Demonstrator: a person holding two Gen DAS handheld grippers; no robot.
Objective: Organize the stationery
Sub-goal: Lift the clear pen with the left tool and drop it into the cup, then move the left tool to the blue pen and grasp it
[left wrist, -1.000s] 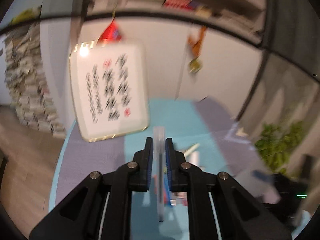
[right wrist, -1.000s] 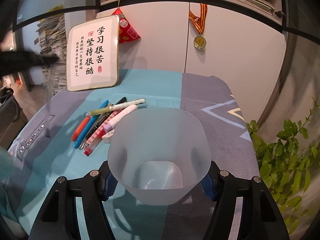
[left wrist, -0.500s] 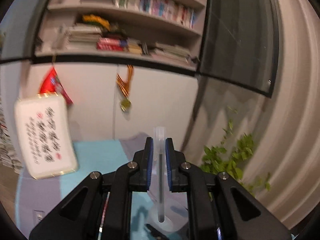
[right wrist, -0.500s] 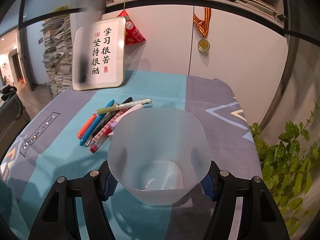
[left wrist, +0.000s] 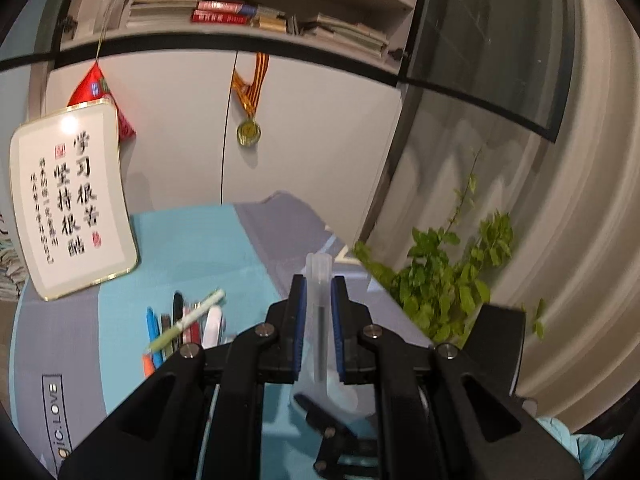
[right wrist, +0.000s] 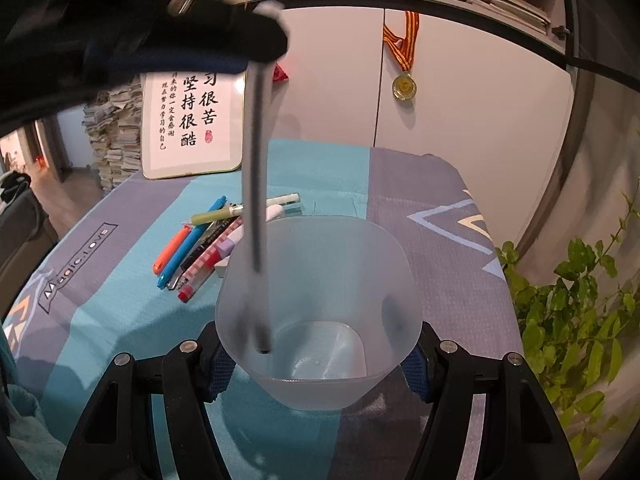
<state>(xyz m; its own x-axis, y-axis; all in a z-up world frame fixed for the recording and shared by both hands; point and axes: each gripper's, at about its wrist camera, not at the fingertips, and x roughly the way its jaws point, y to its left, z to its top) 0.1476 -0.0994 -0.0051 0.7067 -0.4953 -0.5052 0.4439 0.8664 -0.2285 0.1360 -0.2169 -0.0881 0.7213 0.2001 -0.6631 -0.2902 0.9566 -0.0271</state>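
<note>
left tool (left wrist: 318, 292): nearly closed, pads clamped on a clear pen (left wrist: 319, 312) held upright | pen's lower end dips inside the frosted cup (right wrist: 318, 312) (tip seems just short of the bottom, blurred) | right tool (right wrist: 318, 364): gripping the cup's sides above the table (right wrist: 400, 184) | loose pens (right wrist: 208, 240) lie just left of the cup
</note>
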